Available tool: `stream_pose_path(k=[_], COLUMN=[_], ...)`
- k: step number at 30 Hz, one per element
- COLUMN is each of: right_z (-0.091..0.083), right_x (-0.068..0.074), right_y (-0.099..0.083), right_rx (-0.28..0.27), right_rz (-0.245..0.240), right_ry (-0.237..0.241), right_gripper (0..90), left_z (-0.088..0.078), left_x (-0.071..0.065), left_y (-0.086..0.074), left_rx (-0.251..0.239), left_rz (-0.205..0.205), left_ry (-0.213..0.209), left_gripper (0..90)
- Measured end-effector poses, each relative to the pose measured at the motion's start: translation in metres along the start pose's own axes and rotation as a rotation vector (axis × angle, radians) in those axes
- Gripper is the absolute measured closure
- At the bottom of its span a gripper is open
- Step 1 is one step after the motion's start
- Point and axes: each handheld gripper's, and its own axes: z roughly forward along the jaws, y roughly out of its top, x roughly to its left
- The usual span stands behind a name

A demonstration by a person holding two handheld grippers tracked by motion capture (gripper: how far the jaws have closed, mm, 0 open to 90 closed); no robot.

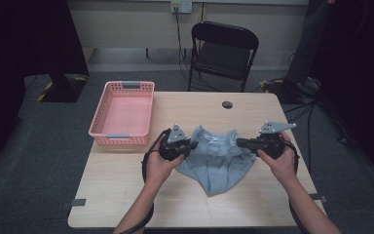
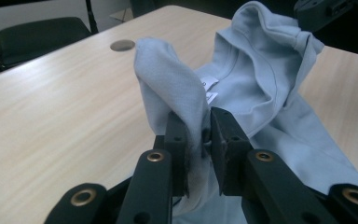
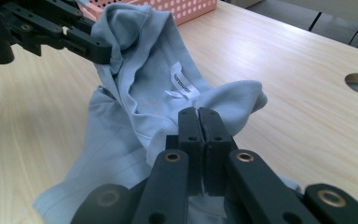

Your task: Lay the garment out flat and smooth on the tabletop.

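A soft, light blue knit T-shirt (image 1: 217,158) with a ribbed collar and a white neck label hangs crumpled between the two grippers, its lower part resting on the pale wood-grain tabletop (image 1: 126,185). The left gripper (image 2: 199,128) has its black jaws pinched on a fold of one shoulder. The right gripper (image 3: 199,122) has its jaws clamped tight on the other shoulder's cloth.

One shirt (image 1: 218,158), one basket (image 1: 124,113), one chair (image 1: 222,53)

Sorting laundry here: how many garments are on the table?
1: a light blue shirt at the table's middle, pinched at both shoulders by the left gripper and right gripper.
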Motion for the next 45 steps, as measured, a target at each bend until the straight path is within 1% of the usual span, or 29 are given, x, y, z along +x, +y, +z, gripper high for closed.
stream_pose_path(k=[6,9,10,11,12,14,15,16,19,21,22,23,25,26,27,28,29,30,31,32,33,35,36,37,38,39,43,44,45], right_z=[0.006,0.012,0.012,0.015,0.015,0.019,0.019,0.021,0.025,0.029,0.033,0.033,0.038,0.040,0.044,0.044,0.046,0.048,0.047,0.047,0.046,0.043,0.042,0.040,0.040,0.039,0.036,0.034,0.034], right_x=[-0.010,-0.019,-0.019,-0.025,-0.025,-0.032,-0.032,-0.036,-0.041,-0.045,-0.049,-0.049,-0.054,-0.056,-0.060,-0.060,-0.061,-0.062,-0.059,-0.059,-0.056,-0.051,-0.049,-0.043,-0.043,-0.040,-0.027,-0.020,-0.020], right_y=[0.008,0.012,0.012,0.014,0.014,0.016,0.016,0.017,0.019,0.022,0.025,0.025,0.030,0.032,0.036,0.036,0.038,0.040,0.043,0.043,0.044,0.044,0.043,0.041,0.041,0.039,0.029,0.023,0.023], right_rx=[0.000,-0.005,-0.005,-0.006,-0.006,-0.012,-0.012,-0.013,-0.009,0.005,0.007,0.007,0.002,-0.002,-0.015,-0.015,-0.017,-0.021,-0.048,-0.048,-0.058,-0.072,-0.070,-0.068,-0.068,-0.058,-0.022,-0.015,-0.015], right_rz=[0.008,0.022,0.022,0.032,0.032,0.049,0.049,0.055,0.057,0.042,0.039,0.039,0.048,0.052,0.072,0.072,0.079,0.083,0.076,0.076,0.064,0.042,0.045,0.033,0.033,0.016,-0.022,-0.037,-0.037], right_ry=[-0.018,-0.030,-0.030,-0.038,-0.038,-0.060,-0.060,-0.070,-0.082,-0.117,-0.141,-0.141,-0.172,-0.198,-0.224,-0.224,-0.236,-0.257,-0.305,-0.305,-0.309,-0.316,-0.298,-0.274,-0.274,-0.264,-0.216,-0.202,-0.202], right_gripper=[88.8,88.8,88.8,88.8,88.8,88.8,88.8,88.8,88.9,89.0,89.0,89.0,89.0,88.9,88.6,88.6,87.1,79.3,66.2,66.2,58.4,42.4,36.4,29.3,29.3,26.2,21.0,20.1,20.1], left_z=[0.007,0.012,0.013,0.015,0.017,0.022,0.022,0.026,0.030,0.034,0.039,0.039,0.044,0.047,0.050,0.054,0.057,0.059,0.061,0.061,0.061,0.060,0.059,0.055,0.055,0.053,0.044,0.042,0.040], left_x=[0.010,0.015,0.017,0.019,0.020,0.024,0.024,0.028,0.032,0.036,0.041,0.041,0.047,0.049,0.052,0.054,0.055,0.056,0.056,0.057,0.056,0.054,0.053,0.049,0.049,0.047,0.037,0.034,0.031], left_y=[0.011,0.014,0.015,0.016,0.017,0.022,0.022,0.026,0.029,0.033,0.036,0.036,0.039,0.039,0.039,0.037,0.036,0.035,0.034,0.033,0.033,0.032,0.032,0.031,0.031,0.030,0.024,0.022,0.019], left_rx=[0.003,0.006,0.009,0.010,0.013,0.023,0.023,0.030,0.034,0.032,0.023,0.023,0.007,-0.002,-0.004,-0.003,0.002,-0.002,-0.009,-0.019,-0.023,-0.003,0.006,0.009,0.009,0.012,0.024,0.024,0.026], left_rz=[0.003,-0.007,-0.008,-0.011,-0.011,-0.004,-0.004,-0.005,-0.005,-0.006,-0.014,-0.014,-0.038,-0.057,-0.071,-0.083,-0.100,-0.111,-0.111,-0.110,-0.101,-0.086,-0.075,-0.073,-0.073,-0.074,-0.055,-0.052,-0.053], left_ry=[0.020,0.033,0.037,0.043,0.045,0.058,0.058,0.071,0.082,0.098,0.119,0.119,0.144,0.154,0.163,0.169,0.181,0.196,0.213,0.219,0.220,0.232,0.237,0.224,0.224,0.219,0.187,0.174,0.164], left_gripper=[78.0,78.1,78.1,78.2,78.2,78.1,78.2,78.3,78.4,78.7,78.9,78.9,78.9,78.7,76.9,76.9,73.0,65.4,44.7,44.7,37.4,24.0,18.7,16.3,16.2,16.2,16.0,16.0,16.0])
